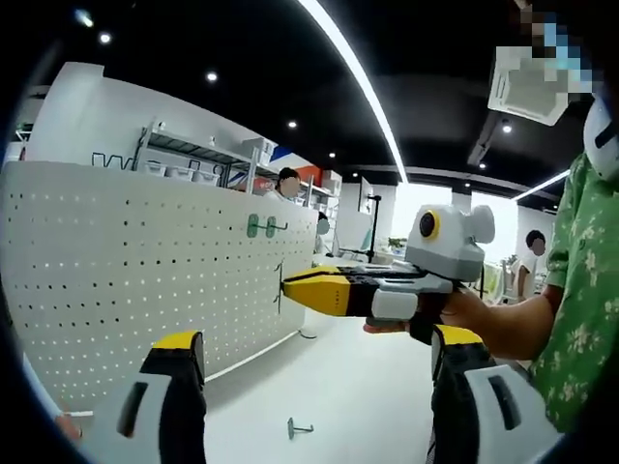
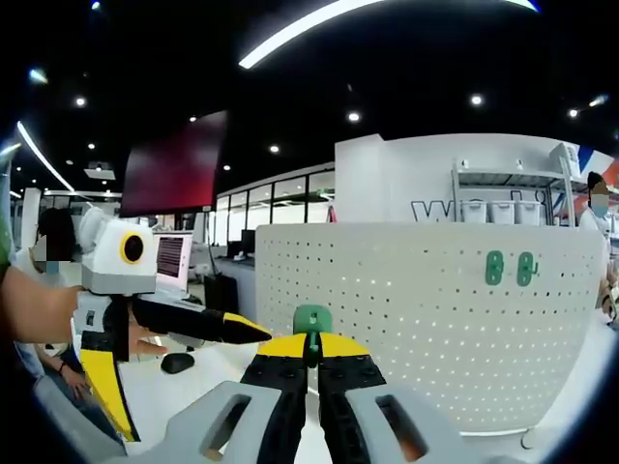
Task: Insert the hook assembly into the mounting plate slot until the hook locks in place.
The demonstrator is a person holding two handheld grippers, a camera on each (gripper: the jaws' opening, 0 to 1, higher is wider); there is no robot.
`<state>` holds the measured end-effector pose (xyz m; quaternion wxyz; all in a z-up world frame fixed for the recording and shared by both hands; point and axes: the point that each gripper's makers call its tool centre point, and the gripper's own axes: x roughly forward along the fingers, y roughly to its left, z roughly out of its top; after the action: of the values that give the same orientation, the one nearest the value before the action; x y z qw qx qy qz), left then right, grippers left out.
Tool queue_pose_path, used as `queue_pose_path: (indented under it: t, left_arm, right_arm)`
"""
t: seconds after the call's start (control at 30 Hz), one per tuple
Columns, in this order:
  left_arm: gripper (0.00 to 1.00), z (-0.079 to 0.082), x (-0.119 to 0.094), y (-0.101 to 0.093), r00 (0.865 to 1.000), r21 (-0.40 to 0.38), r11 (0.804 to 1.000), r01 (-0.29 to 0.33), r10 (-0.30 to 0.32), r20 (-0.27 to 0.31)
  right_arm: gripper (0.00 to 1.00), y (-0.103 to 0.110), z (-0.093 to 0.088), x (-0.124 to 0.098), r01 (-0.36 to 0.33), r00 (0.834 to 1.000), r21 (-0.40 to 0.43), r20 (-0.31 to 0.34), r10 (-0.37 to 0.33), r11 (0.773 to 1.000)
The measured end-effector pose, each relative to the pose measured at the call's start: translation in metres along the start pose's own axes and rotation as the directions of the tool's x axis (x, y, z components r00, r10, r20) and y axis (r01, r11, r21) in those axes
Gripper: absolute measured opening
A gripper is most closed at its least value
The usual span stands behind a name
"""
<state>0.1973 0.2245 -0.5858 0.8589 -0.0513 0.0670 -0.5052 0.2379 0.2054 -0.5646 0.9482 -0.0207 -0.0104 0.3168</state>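
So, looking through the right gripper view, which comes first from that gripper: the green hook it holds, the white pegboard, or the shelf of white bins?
1. Green hook, pinched in the right gripper.
2. White pegboard, ahead.
3. Shelf of white bins, behind the board, upper right.

I read this as an open-plan lab or showroom. Black ceiling with long white light strips (image 1: 353, 72) overhead. Behind the curved white perforated pegboard wall (image 1: 126, 280): metal shelving with white bins (image 1: 193, 159), desks with a computer monitor (image 2: 172, 257), people standing about.
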Motion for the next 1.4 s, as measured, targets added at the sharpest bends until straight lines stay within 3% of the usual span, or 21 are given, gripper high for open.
queue_pose_path:
  t: [0.53,0.9,1.4]
  left_arm:
    - [0.97,-0.001,-0.002,0.001,1.0,-0.005,1.0,-0.005,0.005,0.007]
    - [0.96,-0.003,-0.003,0.005,1.0,-0.009,1.0,-0.013,0.013,0.007]
    - [0.95,-0.004,-0.002,0.019,0.999,-0.027,0.999,-0.047,0.047,0.016]
  right_arm:
    - [0.01,-0.029,-0.008,0.015,0.089,0.996,-0.002,-0.012,-0.089,0.996]
    - [0.01,-0.069,-0.012,0.027,0.204,0.979,0.004,-0.02,-0.203,0.979]
    - [0.01,-0.127,0.01,0.036,0.323,0.946,-0.011,0.02,-0.323,0.946]
